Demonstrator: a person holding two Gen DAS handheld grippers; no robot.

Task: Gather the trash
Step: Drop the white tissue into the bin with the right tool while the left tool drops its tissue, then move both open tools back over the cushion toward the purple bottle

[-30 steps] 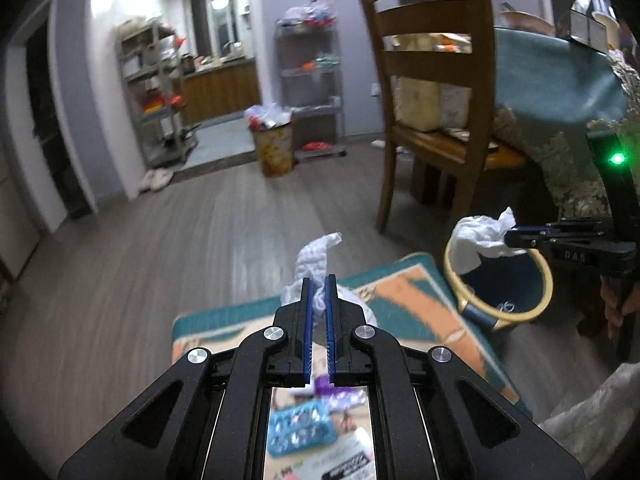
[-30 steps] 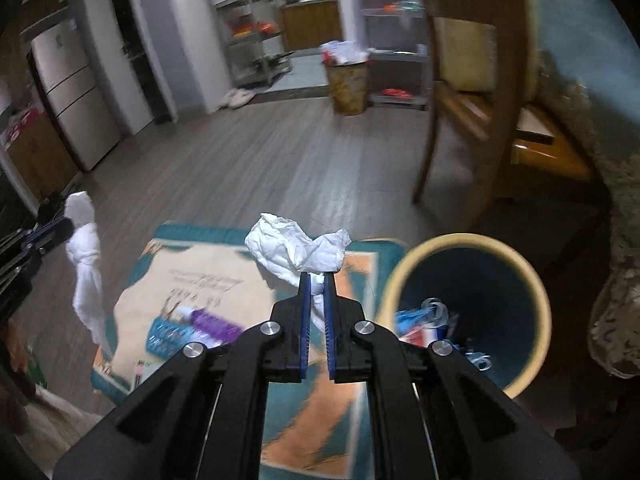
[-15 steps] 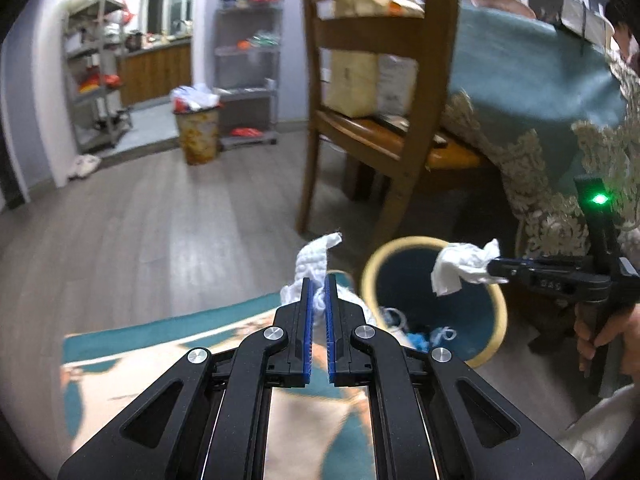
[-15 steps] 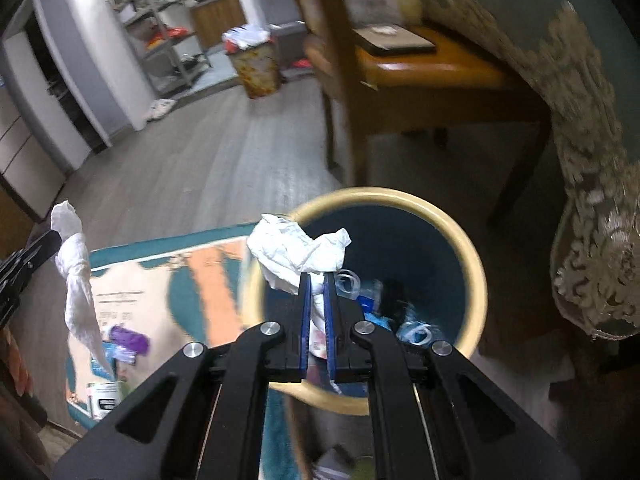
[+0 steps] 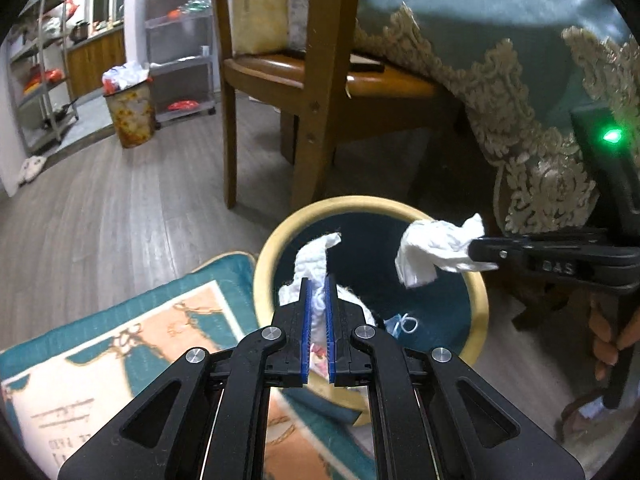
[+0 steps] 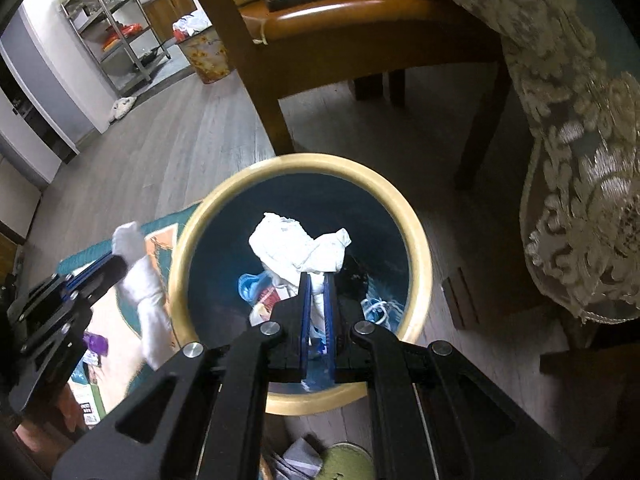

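White tissue [image 6: 298, 246] clenched in right claw [image 6: 316, 280] hangs over bin [image 6: 416, 248]; left claw [image 5: 317, 284] grips another tissue wad [image 5: 316, 254]. Next: release both.

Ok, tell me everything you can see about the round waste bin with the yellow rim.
The waste bin is round and open-topped, with a thick pale-yellow rim and dark blue inner walls. It stands upright on the wood floor, beside the rug and near the chair. Inside lie blue plastic bits and other scraps. The right gripper holds a crumpled white tissue over its opening; nothing visibly touches the rim.
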